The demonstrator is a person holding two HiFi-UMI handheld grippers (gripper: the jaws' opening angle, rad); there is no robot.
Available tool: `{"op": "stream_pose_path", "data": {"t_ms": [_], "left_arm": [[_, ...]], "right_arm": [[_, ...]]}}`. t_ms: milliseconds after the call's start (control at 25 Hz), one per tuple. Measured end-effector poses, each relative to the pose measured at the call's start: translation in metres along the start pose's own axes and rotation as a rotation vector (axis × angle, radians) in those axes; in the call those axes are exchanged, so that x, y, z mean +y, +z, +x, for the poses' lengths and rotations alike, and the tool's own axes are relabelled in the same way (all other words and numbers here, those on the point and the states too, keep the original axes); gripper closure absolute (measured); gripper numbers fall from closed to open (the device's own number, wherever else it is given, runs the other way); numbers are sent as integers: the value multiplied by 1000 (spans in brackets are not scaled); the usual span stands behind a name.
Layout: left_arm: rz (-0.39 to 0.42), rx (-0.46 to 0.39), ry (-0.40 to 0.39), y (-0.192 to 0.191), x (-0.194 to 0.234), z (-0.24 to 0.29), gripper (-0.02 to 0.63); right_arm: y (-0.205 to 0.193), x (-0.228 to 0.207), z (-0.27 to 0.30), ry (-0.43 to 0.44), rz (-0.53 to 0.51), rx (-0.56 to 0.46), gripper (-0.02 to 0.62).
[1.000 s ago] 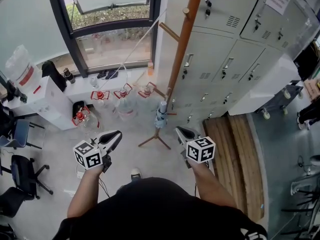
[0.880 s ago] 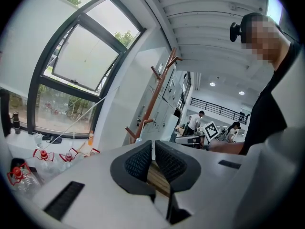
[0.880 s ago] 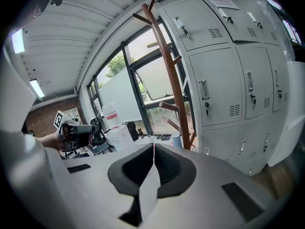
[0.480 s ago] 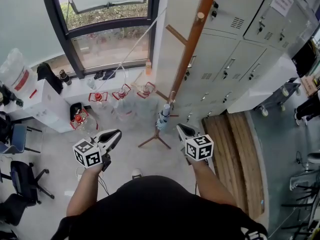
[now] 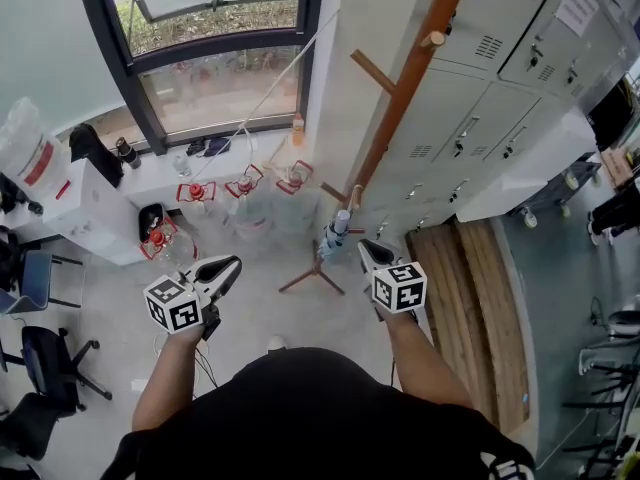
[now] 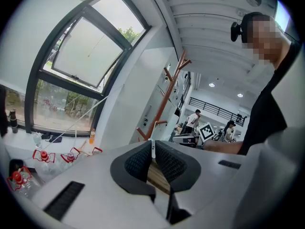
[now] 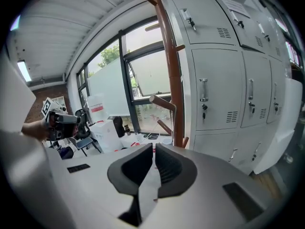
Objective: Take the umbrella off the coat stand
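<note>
A brown wooden coat stand (image 5: 400, 98) rises beside the grey lockers, its feet on the floor (image 5: 312, 278). A folded light-blue umbrella (image 5: 336, 234) hangs low on the stand, its curved handle over a low peg. My right gripper (image 5: 363, 247) is shut and empty, just right of the umbrella. My left gripper (image 5: 231, 264) is shut and empty, farther to the left. In the right gripper view the stand's pole (image 7: 172, 80) stands ahead beyond my right gripper (image 7: 154, 147); the gripper's body hides the umbrella. The left gripper view shows my left gripper (image 6: 153, 144) with the stand (image 6: 164, 101) beyond.
Grey lockers (image 5: 500, 98) stand behind the stand. A window (image 5: 215, 78) fills the back wall. Water jugs with red handles (image 5: 245, 193) sit on the floor. A wooden bench (image 5: 470, 298) lies to the right. White boxes (image 5: 80, 213) and chairs (image 5: 40, 358) are at the left.
The head view has shifted, so the stand now sits farther right in the picture. My right gripper has edged up closer to the umbrella. The left gripper has barely moved.
</note>
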State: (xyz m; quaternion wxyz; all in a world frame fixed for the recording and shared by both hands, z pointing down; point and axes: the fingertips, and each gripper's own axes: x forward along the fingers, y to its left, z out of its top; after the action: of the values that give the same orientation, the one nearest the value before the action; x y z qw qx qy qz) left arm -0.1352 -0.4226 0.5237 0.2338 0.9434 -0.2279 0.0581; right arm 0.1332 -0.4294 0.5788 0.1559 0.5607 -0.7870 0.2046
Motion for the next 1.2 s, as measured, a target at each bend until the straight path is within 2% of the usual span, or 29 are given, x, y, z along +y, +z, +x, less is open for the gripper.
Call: {"op": "stream_pose_path", "data": {"t_ms": [1200], "left_arm": [[-77, 68, -5, -16, 87, 3, 565]], "right_arm": [[21, -51, 104, -142, 78, -16, 528]]}}
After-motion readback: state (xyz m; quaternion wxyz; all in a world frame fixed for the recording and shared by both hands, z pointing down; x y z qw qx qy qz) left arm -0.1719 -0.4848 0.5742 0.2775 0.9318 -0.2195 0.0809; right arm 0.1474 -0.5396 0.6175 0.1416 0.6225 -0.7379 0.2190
